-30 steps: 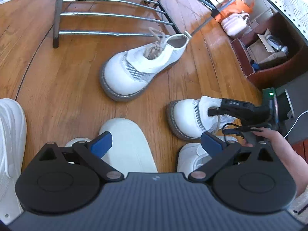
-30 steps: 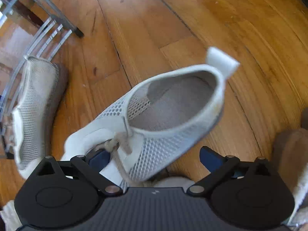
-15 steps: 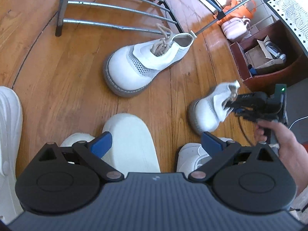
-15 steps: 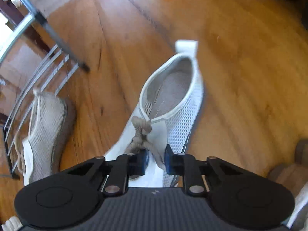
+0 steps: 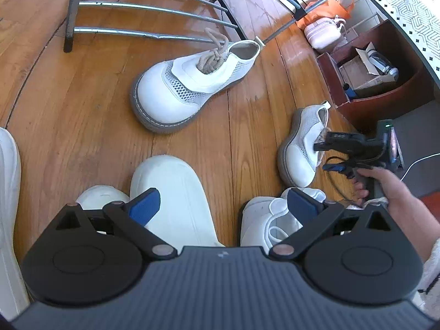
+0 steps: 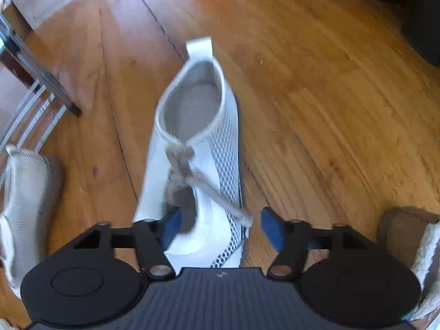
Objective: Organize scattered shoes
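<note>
Half a second ago the right gripper was pinched on the tongue of the small shoe; now its blue fingers stand spread apart with the tongue and a loose lace between them, gripping nothing. The shoe has also swung round, so its heel tab points straight away from the camera.

Nearest in the left wrist view, the left gripper hangs wide open over a white slipper, whose heel end is hidden under the gripper body. Beside it a white sneaker is half covered by the right finger, and another white shoe is cut off by the left edge.

Farther out, the small shoe stands on the wood floor, its tongue masked by the right gripper and the hand holding it. It is white with mesh sides, a grey sole and beige laces; the right wrist view of it is motion-blurred.

Its larger-looking mate sits toe toward the camera, well apart from it, just in front of a metal rack. Beyond are a brown box of clutter and a pale shoe, too small to make out.
</note>
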Demonstrator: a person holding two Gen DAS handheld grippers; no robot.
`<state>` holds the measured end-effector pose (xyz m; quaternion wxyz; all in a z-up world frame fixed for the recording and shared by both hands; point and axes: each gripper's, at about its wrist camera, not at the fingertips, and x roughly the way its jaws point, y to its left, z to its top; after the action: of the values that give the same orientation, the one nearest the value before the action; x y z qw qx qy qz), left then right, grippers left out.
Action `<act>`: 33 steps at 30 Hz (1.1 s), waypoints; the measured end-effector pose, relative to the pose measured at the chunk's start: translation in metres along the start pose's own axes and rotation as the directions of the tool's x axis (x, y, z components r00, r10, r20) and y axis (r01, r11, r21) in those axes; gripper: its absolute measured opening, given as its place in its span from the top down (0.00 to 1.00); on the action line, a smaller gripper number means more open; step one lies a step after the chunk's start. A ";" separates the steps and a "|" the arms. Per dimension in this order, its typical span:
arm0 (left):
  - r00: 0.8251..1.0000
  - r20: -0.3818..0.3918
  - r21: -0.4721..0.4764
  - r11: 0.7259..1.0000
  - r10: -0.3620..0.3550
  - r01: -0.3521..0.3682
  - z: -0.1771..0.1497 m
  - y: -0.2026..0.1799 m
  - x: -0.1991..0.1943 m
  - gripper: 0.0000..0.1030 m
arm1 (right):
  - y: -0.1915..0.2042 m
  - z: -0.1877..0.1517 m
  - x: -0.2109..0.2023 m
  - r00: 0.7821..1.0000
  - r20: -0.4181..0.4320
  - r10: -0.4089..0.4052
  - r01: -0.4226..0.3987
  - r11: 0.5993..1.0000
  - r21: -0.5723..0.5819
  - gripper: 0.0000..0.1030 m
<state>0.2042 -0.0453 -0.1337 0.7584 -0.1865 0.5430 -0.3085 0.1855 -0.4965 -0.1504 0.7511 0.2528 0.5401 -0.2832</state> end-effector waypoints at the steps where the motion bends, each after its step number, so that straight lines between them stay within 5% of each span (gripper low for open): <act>1: 1.000 0.000 0.000 1.000 0.001 -0.001 0.000 0.000 0.000 0.02 | -0.001 -0.002 0.006 1.000 0.006 -0.001 0.001 1.000 0.014 0.36; 2: 1.000 -0.001 0.001 1.000 0.002 -0.002 -0.001 0.000 0.000 0.02 | -0.001 -0.003 0.009 1.000 0.007 0.006 -0.006 1.000 0.017 0.51; 6: 1.000 -0.001 -0.004 1.000 -0.014 0.014 0.000 0.000 -0.001 0.03 | 0.012 -0.004 -0.002 1.000 0.006 0.023 -0.021 0.986 -0.166 0.77; 10: 0.999 0.006 0.003 0.999 -0.039 0.039 -0.001 -0.005 -0.008 0.02 | 0.008 0.008 -0.029 1.000 0.002 0.019 -0.018 0.966 -0.257 0.82; 13: 0.998 0.006 0.012 0.998 -0.067 0.067 -0.003 -0.010 -0.011 0.02 | 0.013 0.011 -0.050 0.988 0.088 -0.128 0.151 0.926 -0.346 0.89; 15: 0.997 0.003 0.017 0.996 -0.082 0.082 -0.004 -0.014 -0.011 0.02 | 0.016 0.014 -0.067 0.964 0.186 -0.190 0.251 0.882 -0.399 0.87; 17: 0.997 0.001 0.021 0.997 -0.073 0.073 -0.005 -0.015 -0.008 0.02 | 0.023 0.012 -0.066 0.985 0.127 -0.121 0.159 0.920 -0.358 0.80; 19: 0.998 0.002 0.015 0.998 -0.056 0.056 -0.005 -0.012 -0.005 0.02 | 0.030 0.010 -0.066 0.996 0.071 -0.046 0.066 0.948 -0.310 0.60; 23: 1.000 0.003 -0.010 1.000 -0.023 0.023 -0.002 -0.001 -0.001 0.02 | 0.043 0.007 -0.066 0.993 -0.027 0.112 -0.116 0.973 -0.198 0.48; 27: 1.000 0.029 -0.036 0.999 0.008 -0.007 -0.001 0.017 -0.001 0.02 | 0.066 -0.002 -0.062 0.956 -0.132 0.262 -0.274 0.958 -0.083 0.37; 29: 0.999 0.034 -0.051 0.999 0.017 -0.016 -0.002 0.026 -0.001 0.02 | 0.098 -0.016 -0.055 0.914 -0.224 0.337 -0.358 0.932 -0.059 0.35; 33: 0.995 0.088 -0.056 0.997 0.054 -0.049 0.001 0.034 -0.012 0.02 | 0.132 -0.031 -0.060 0.891 -0.265 0.368 -0.408 0.905 -0.115 0.34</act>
<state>0.2117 -0.0118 -0.1460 0.7844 -0.2064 0.5214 -0.2652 0.2422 -0.3723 -0.0927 0.7413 0.3236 0.5860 -0.0482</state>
